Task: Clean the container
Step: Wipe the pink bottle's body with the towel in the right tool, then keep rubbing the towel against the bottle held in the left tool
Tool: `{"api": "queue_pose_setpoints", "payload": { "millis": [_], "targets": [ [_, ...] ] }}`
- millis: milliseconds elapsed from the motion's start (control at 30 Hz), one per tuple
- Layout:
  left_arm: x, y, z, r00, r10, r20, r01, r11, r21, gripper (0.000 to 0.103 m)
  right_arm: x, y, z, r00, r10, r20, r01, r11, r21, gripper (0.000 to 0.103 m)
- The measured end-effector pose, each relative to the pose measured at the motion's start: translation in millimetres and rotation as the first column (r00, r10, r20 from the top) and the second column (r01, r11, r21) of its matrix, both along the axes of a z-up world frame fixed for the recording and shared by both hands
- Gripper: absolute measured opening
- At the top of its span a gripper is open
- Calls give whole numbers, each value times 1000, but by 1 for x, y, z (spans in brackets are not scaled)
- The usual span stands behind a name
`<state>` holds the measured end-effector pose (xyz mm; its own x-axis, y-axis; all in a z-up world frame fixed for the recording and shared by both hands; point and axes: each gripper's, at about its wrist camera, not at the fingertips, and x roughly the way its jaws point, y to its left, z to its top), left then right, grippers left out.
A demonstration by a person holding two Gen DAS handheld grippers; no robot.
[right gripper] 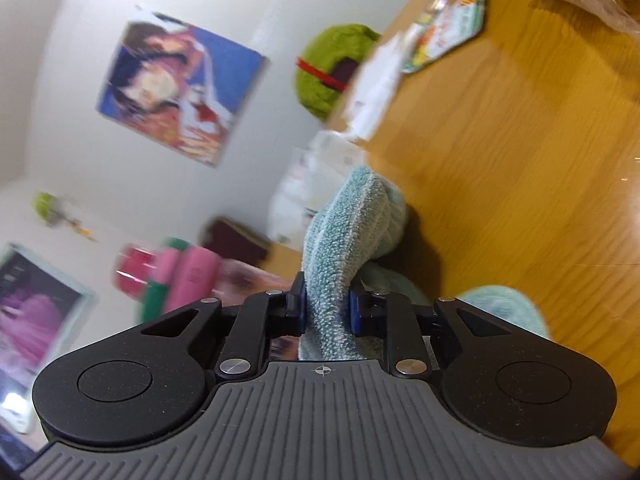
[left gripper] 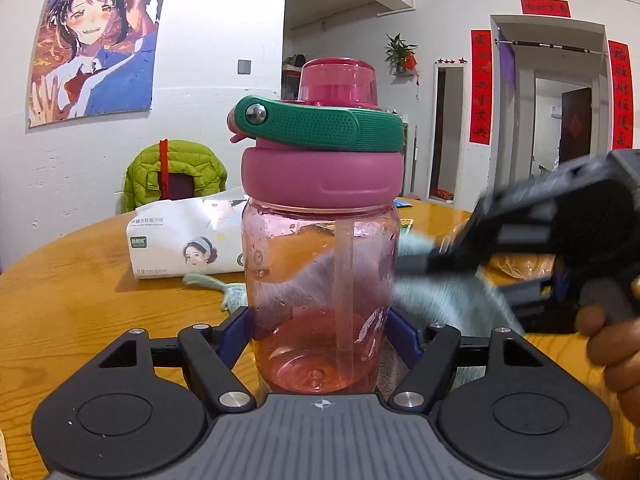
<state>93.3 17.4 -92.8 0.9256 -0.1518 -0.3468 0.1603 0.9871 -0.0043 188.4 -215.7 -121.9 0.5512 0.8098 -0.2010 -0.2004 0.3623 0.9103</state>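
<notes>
A clear pink bottle with a pink lid and green handle stands upright on the wooden table. My left gripper is shut on the bottle's lower body. My right gripper is shut on a light blue towel. In the left wrist view the right gripper sits blurred at the bottle's right side with the towel against the bottle. The bottle shows blurred at the left in the right wrist view.
A tissue pack lies behind the bottle on the left. A green jacket hangs on a chair past the table. A plastic bag and printed cards lie on the table's right side.
</notes>
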Motion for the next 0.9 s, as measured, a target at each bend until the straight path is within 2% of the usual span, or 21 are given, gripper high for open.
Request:
{"api": "queue_pose_setpoints", "payload": {
  "millis": [33,100,167,267,400,500,533,600,633,700,767,900],
  "targets": [
    [0,0,0,1000,-5,0,5,1000,-1,70,-2,-4,1,1000,12,18,-14,996,84,24],
    [0,-2,0,1000,-15,0,15,1000,2,70,-4,-12,0,999,27,44,-37,964,264,24],
    [0,-3,0,1000,-23,0,23,1000,4,70,-4,-15,-3,998,35,43,-48,939,340,24],
    [-1,-2,0,1000,-26,1,26,1000,3,70,0,-7,-11,999,41,-18,-34,961,273,24],
    [-1,-2,0,1000,-26,1,26,1000,5,70,10,3,-25,987,17,-160,-9,999,50,24],
    [-1,-2,0,1000,-27,1,27,1000,6,70,13,8,-24,986,12,-167,-19,999,-40,24],
    [-1,-2,0,1000,-28,1,28,1000,7,70,11,7,-20,990,14,-139,-19,999,-33,24],
    [-1,-2,0,1000,-29,1,29,1000,8,70,5,0,-8,999,22,-35,-19,997,77,24],
    [-1,-2,0,1000,-29,1,29,1000,8,70,2,-5,-2,999,29,24,-33,986,162,24],
    [-1,-2,0,1000,-29,1,29,1000,10,70,-1,-11,5,996,41,83,-60,969,238,24],
    [-1,-2,0,1000,-28,0,28,1000,9,70,2,-7,0,998,51,35,-57,977,204,24],
    [-1,-3,0,1000,-27,1,27,1000,13,70,17,9,-20,987,25,-157,-29,999,-26,24]
  ]
}}
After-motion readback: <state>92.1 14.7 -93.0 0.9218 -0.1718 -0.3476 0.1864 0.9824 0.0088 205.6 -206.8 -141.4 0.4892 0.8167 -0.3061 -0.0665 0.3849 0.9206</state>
